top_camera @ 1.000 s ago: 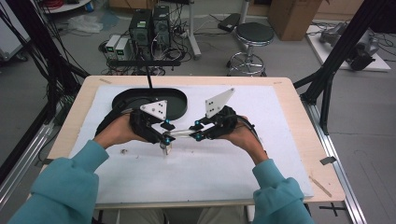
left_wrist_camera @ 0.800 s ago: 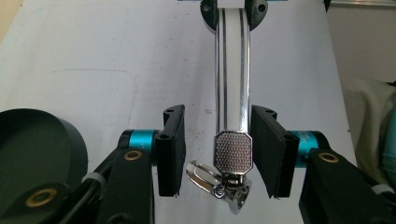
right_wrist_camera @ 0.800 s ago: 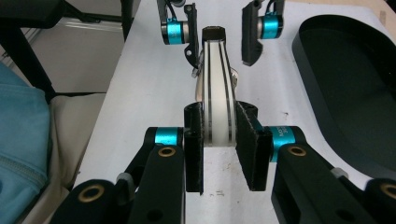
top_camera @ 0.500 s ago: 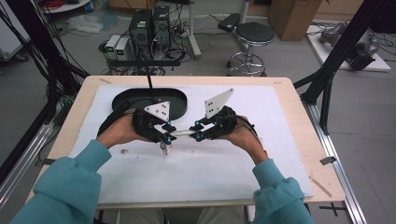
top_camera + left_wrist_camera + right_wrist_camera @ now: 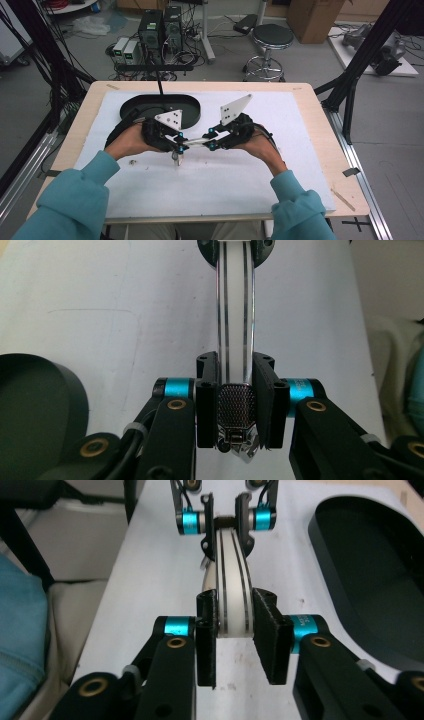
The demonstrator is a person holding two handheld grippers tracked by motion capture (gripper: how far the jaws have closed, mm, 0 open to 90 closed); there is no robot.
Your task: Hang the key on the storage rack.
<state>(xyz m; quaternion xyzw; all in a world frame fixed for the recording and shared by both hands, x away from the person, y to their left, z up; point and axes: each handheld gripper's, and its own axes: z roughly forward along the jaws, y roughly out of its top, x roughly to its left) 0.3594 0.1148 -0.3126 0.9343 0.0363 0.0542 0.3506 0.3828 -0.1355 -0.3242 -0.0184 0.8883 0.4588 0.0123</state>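
Band (image 5: 193, 143), white w/ two dark stripes, hangs as a bridge between the two grippers, above the white mat (image 5: 225, 195) approx. mid-table, just in front of the black oval tray (image 5: 192, 111). Nearest the cam: teal sleeves (image 5: 75, 200) come in from the bottom edge, each hand wrapped round its tool. L gripper (image 5: 235, 407) is pinching the band's metal mesh end (image 5: 238, 407), pads pressed on both sides, clasp bit poking out below; its jaws have just been closing onto it. R gripper (image 5: 234, 630) has the band's other end (image 5: 231, 605) between its jaws, but they have just been opening: one pad sits close against the strap, the other stands off w/ a visible gap, so no firm grip. Band bows slightly along its length in the R gripper view. Farther off, tray lies on the mat's far-left part, nothing seen inside it. Beyond the wooden table (image 5: 320, 130): a round stool (image 5: 271, 36) and PC boxes (image 5: 160, 25) on the floor.
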